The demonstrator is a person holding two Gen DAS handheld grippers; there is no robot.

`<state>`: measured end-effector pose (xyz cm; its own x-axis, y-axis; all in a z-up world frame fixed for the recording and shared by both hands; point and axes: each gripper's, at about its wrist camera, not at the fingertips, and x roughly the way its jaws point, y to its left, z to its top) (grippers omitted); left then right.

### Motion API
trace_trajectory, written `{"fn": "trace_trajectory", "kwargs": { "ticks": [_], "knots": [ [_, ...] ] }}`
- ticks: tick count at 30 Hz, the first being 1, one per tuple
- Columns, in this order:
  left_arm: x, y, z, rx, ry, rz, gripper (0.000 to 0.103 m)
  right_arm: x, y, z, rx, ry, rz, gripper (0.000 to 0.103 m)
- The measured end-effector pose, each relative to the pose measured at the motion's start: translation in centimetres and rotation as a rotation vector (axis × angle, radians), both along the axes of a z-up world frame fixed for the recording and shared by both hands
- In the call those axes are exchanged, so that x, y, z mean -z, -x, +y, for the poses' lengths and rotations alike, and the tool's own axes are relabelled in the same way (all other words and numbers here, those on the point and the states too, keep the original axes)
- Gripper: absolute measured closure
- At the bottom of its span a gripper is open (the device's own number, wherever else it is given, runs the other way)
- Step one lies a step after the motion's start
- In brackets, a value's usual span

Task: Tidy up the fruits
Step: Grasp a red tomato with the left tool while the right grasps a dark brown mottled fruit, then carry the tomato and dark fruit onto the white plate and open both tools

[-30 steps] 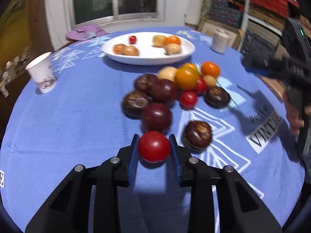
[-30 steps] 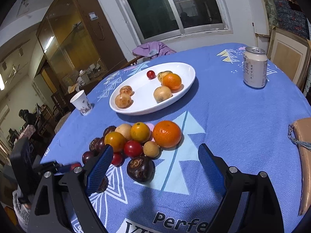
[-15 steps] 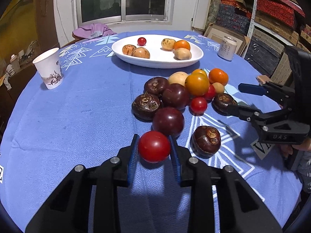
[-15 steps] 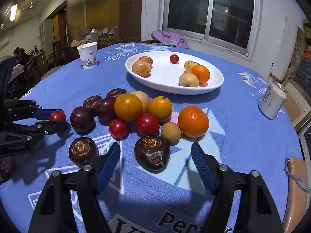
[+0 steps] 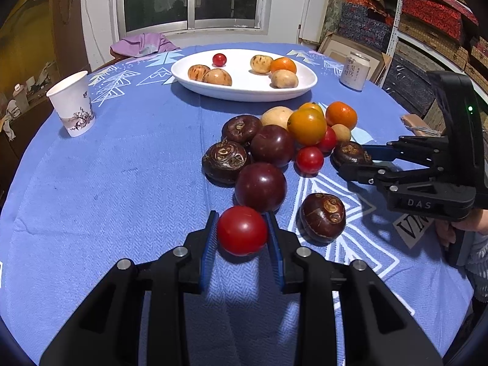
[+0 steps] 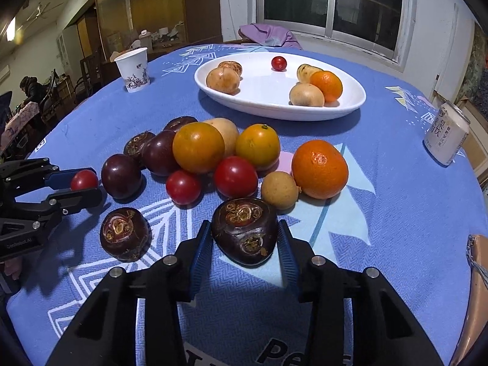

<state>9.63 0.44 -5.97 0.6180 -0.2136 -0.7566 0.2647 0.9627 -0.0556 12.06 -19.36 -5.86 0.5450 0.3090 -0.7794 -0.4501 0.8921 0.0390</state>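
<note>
Left gripper [image 5: 242, 233] clamps a smooth, glossy red tomato [image 5: 242, 230]; right gripper [image 6: 244, 241] closes its ribbed blue pads on a knobbly, dark-brown water chestnut [image 6: 245, 230].

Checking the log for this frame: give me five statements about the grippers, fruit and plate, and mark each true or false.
1. The left gripper is clamped on a red tomato. True.
2. The right gripper hangs wide open above the white plate. False: its pads flank a dark brown water chestnut on the blue tablecloth.
3. The plate holds six pieces of fruit. True.
4. The paper cup lies tipped over. False: it stands upright.
5. A drink can stands on the plate. False: it stands on the cloth, apart.
</note>
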Motion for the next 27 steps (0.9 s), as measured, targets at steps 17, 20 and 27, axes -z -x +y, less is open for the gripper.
{"fn": "trace_trajectory", "kwargs": {
  "ticks": [17, 20, 27],
  "knots": [
    [-0.6, 0.1, 1.1, -0.067, 0.017, -0.048, 0.073, -2.0, 3.5, -0.5, -0.03, -0.102, -0.09, 0.059],
    [-0.9, 0.5, 0.8, -0.073, -0.005, -0.072, 0.073, -2.4, 4.7, -1.1, -0.021, -0.134, -0.105, 0.059],
    [-1.8, 1.6, 0.1, -0.091, -0.049, -0.137, 0.073, -2.7, 5.6, -1.7, -0.003, -0.165, -0.111, 0.059]
  ]
}}
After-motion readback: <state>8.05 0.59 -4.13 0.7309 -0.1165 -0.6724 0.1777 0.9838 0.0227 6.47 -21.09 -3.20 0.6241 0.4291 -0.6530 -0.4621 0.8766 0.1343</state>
